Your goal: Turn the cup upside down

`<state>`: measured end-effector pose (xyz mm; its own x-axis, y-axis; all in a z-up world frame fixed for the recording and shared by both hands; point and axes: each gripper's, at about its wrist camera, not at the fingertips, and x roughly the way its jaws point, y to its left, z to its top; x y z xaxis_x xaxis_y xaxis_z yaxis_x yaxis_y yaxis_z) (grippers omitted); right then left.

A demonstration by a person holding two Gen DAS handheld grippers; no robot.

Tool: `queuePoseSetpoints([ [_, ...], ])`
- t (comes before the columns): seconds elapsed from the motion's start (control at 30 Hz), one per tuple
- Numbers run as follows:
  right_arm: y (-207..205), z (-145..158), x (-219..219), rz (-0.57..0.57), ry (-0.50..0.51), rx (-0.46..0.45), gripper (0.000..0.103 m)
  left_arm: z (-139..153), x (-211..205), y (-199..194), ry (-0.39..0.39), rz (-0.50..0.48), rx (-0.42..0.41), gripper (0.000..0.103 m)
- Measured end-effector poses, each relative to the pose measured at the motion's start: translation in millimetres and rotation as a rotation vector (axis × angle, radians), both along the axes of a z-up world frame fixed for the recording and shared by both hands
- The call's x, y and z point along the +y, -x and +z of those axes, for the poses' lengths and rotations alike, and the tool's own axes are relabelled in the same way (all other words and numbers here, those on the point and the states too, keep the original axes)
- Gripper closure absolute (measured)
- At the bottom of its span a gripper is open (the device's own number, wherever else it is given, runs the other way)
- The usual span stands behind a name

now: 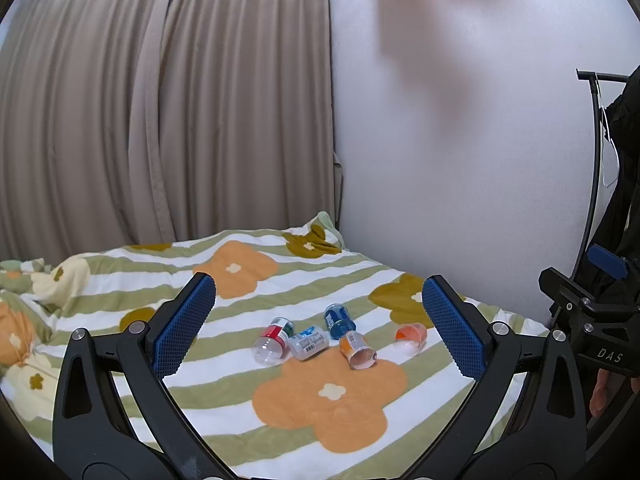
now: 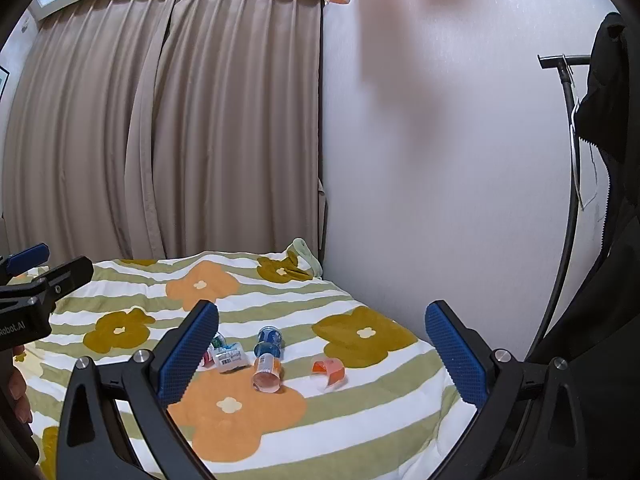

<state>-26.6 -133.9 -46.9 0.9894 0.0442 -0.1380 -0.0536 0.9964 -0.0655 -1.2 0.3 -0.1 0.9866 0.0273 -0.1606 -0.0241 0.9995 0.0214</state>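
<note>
Several small plastic cups lie on their sides on a flowered, striped bedspread [image 1: 224, 420]. In the left wrist view: a red-and-green cup [image 1: 274, 340], a white-labelled cup [image 1: 308, 343], a blue cup [image 1: 339, 321], an orange-labelled cup [image 1: 357, 350] and a clear cup with an orange band [image 1: 410, 338]. The right wrist view shows the blue cup [image 2: 270, 342], orange-labelled cup [image 2: 267, 372], white cup [image 2: 230, 357] and orange-band cup [image 2: 330, 372]. My left gripper [image 1: 320, 328] and right gripper [image 2: 322, 354] are both open and empty, held above the bed short of the cups.
Beige curtains [image 1: 160, 120] hang behind the bed, a white wall [image 1: 440, 160] runs along its right side. A black clothes rack [image 2: 568, 200] with dark garments stands at the right. The right gripper's body [image 1: 592, 312] shows at the left view's right edge.
</note>
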Motion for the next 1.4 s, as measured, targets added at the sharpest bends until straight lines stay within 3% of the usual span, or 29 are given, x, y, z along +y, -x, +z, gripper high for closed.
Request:
queuePoseSetpoints([
  [0.7, -3, 11, 2, -0.028, -0.007, -0.011, 0.000, 1, -1, 2, -0.003, -0.016, 0.008, 0.000],
  [1.4, -3, -2, 1, -0.030, -0.012, -0.011, 0.000, 1, -1, 2, -0.008, -0.024, 0.014, 0.000],
])
